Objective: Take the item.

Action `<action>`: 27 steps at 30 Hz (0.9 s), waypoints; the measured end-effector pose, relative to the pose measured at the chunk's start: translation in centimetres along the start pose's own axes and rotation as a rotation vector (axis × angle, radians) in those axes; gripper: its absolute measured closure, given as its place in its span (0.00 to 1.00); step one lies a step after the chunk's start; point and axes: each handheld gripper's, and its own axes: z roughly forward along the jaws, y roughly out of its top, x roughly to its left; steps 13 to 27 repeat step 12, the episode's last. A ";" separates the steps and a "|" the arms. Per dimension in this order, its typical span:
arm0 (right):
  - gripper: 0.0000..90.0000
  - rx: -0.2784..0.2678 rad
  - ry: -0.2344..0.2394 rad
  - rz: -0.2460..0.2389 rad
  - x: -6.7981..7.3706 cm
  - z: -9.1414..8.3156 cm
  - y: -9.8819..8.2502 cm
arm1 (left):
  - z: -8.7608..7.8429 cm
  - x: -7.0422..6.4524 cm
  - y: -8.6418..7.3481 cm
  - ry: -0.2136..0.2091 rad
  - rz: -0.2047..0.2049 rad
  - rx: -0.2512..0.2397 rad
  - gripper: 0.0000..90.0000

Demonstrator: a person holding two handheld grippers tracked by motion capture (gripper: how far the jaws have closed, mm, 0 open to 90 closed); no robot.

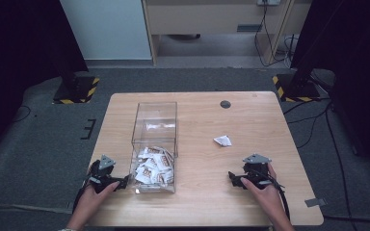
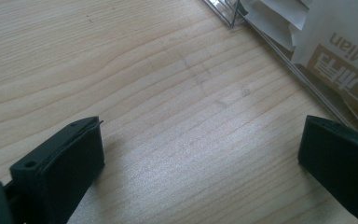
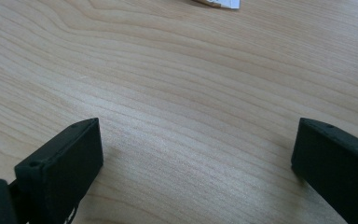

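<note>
A clear plastic box (image 1: 154,144) stands on the wooden table (image 1: 250,120), left of centre, with several white and brown sachets (image 1: 153,166) piled in its near end. One loose white sachet (image 1: 223,140) lies on the table to the right of the box. My left gripper (image 1: 124,183) rests open at the near left, just beside the box's near corner; its own view shows its jaws wide apart over bare wood, with the box wall (image 2: 279,44) and a printed sachet (image 2: 340,51) at the upper right. My right gripper (image 1: 233,178) rests open at the near right, nothing between its jaws; the loose sachet (image 3: 221,3) peeks in at the top edge.
A small dark round disc (image 1: 225,104) is set into the table near the far edge. Two black stands with yellow-striped bases (image 1: 77,90) (image 1: 294,86) flank the table on the grey carpet. Cables run across the floor at the right.
</note>
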 end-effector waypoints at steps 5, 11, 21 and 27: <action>0.02 0.003 -0.002 -0.005 0.1 0.0 0.0 | 0.0 0.0 0.0 0.000 0.000 0.000 0.00; 0.02 0.003 0.003 -0.018 0.1 -0.1 -0.1 | 0.0 0.0 0.0 0.000 0.000 0.000 0.00; 0.02 0.004 0.003 -0.015 0.1 -0.1 -0.1 | 0.0 0.0 0.0 0.000 0.000 0.000 0.00; 0.02 0.004 0.003 -0.015 0.1 -0.1 -0.1 | 0.0 0.0 0.0 0.000 0.000 0.000 0.00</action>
